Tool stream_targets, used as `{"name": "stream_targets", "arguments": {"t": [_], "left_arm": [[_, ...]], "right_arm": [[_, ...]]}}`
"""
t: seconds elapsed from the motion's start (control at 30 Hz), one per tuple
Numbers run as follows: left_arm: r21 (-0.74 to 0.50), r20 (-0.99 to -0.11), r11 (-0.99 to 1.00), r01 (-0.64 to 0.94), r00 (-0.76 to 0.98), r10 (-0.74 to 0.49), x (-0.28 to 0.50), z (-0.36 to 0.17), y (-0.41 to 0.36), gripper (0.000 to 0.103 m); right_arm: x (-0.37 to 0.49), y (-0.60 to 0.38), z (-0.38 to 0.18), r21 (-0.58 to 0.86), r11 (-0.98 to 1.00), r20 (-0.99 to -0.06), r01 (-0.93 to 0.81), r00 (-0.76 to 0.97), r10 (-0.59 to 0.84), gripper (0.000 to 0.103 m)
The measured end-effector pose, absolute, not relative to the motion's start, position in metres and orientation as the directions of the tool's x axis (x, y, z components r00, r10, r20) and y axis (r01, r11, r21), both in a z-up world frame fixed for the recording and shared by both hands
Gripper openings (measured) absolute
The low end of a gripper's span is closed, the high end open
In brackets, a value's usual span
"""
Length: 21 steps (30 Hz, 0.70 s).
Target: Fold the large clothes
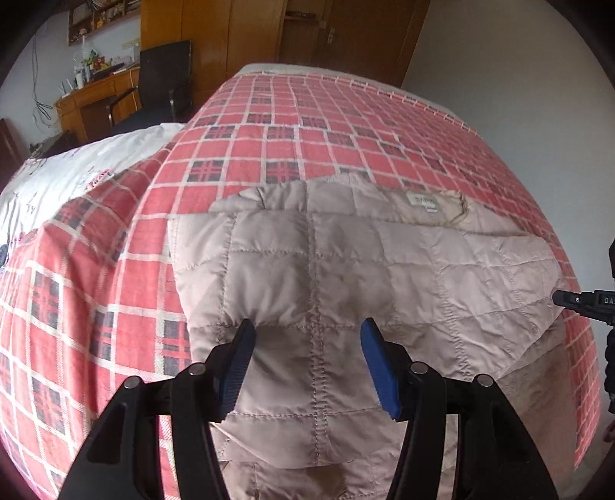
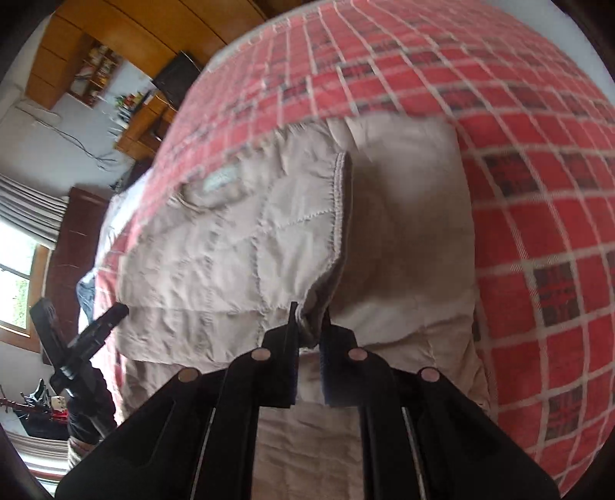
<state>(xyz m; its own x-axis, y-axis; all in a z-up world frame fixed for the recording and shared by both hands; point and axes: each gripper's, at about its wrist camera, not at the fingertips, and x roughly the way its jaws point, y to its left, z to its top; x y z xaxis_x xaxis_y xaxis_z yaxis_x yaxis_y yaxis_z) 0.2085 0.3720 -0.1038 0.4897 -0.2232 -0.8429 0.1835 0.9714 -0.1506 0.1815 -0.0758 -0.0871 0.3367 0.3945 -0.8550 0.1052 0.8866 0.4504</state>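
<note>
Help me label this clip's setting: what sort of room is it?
Most likely a bedroom at home. A jacket lies on a bed with a red checked blanket, with a wooden wardrobe and a cluttered desk behind.

light: soft daylight, even, fairly bright in both views
source: window [image 2: 17,277] at the left edge of the right wrist view, blown out
shadows: faint; soft dark patch under the raised flap of the quilted jacket [image 2: 357,238]
glare: none on fabric; white wall [image 1: 499,57] slightly washed
blur: left wrist view sharp; right wrist view smeared, plaid bedspread [image 2: 538,192] lines soft
distortion: heavy fisheye, bed bulges, dark vignette in corners
focus: desk [image 1: 96,96] in background a bit soft
</note>
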Motion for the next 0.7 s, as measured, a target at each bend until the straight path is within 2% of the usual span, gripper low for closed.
{"name": "stream_targets", "arguments": {"t": [0.1, 0.13, 0.3, 0.43, 0.5, 0.6, 0.7], "left_arm": [[-0.14, -0.852, 0.973, 0.185, 0.478, -0.214, 0.208, -0.112, 0.372, 0.058], [-0.142, -0.852, 0.973, 0.182, 0.478, -0.214, 0.206, -0.109, 0.373, 0.058], [-0.167, -0.807, 0.965, 0.204, 0.534, -0.253, 0.19, -0.072, 0.373, 0.059], [-0.167, -0.799, 0.958, 0.235, 0.537, -0.271, 0.189, -0.063, 0.355, 0.063], [-0.152, -0.813, 0.958, 0.244, 0.52, -0.262, 0.191, -0.071, 0.346, 0.063], [-0.157, -0.847, 0.958, 0.239, 0.467, -0.255, 0.197, -0.091, 0.339, 0.063], [-0.165, -0.868, 0.959, 0.229, 0.429, -0.251, 0.201, -0.111, 0.339, 0.063]], "right_arm": [[0.18, -0.071, -0.105, 0.439, 0.891, -0.87, 0.118, 0.304, 0.388, 0.011], [0.179, -0.071, -0.105, 0.432, 0.895, -0.872, 0.114, 0.306, 0.382, 0.015], [0.172, -0.073, -0.058, 0.332, 0.94, -0.871, 0.079, 0.408, 0.274, 0.02], [0.175, -0.066, -0.042, 0.371, 0.928, -0.842, 0.02, 0.429, 0.327, 0.02], [0.178, -0.055, -0.052, 0.394, 0.919, -0.843, 0.001, 0.4, 0.361, 0.02], [0.182, -0.046, -0.075, 0.368, 0.93, -0.874, 0.024, 0.351, 0.336, 0.02], [0.187, -0.051, -0.102, 0.349, 0.935, -0.901, 0.07, 0.3, 0.314, 0.016]]}}
